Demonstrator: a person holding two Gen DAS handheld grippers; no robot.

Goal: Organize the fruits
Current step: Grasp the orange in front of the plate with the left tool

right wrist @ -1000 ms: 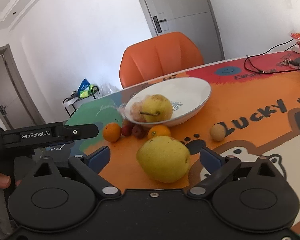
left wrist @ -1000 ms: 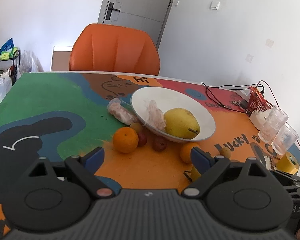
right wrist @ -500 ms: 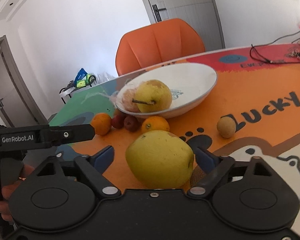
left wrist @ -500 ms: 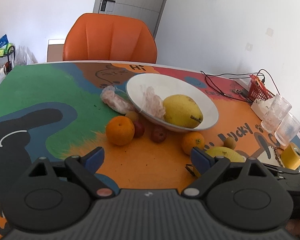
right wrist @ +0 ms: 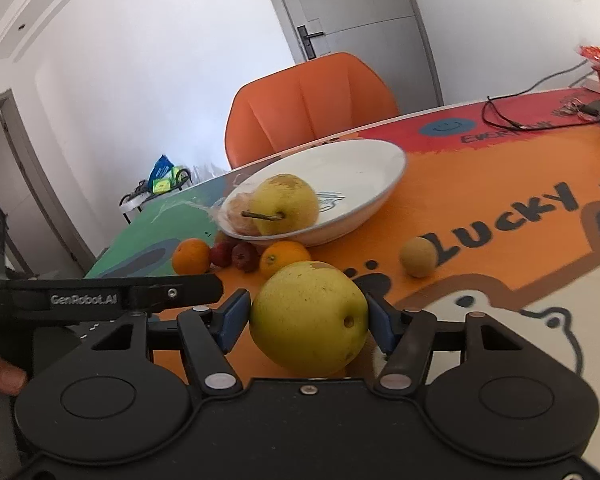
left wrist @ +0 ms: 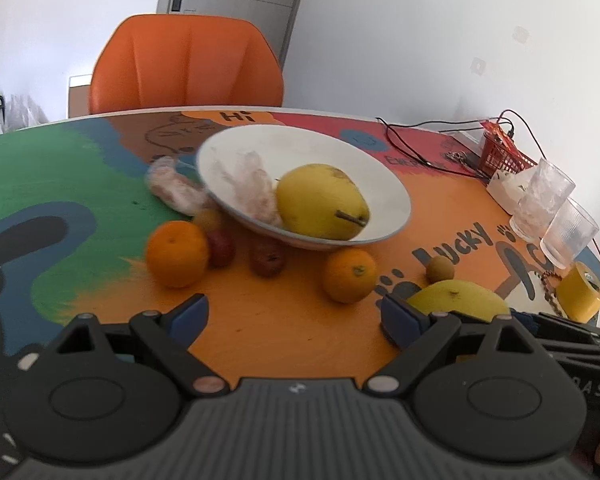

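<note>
My right gripper is shut on a large yellow pear, held just above the table. The same pear shows in the left wrist view. A white bowl holds another yellow pear and a plastic-wrapped fruit. In the left wrist view the bowl has two oranges, small red fruits and a small brown fruit in front of it. My left gripper is open and empty, near the front edge.
Two clear glasses, a yellow tape roll, a red basket and cables stand at the right. An orange chair is behind the table. A wrapped item lies left of the bowl.
My right gripper has closed on the large pear, which was loose between its fingers before. The left gripper has moved closer to the fruits.
</note>
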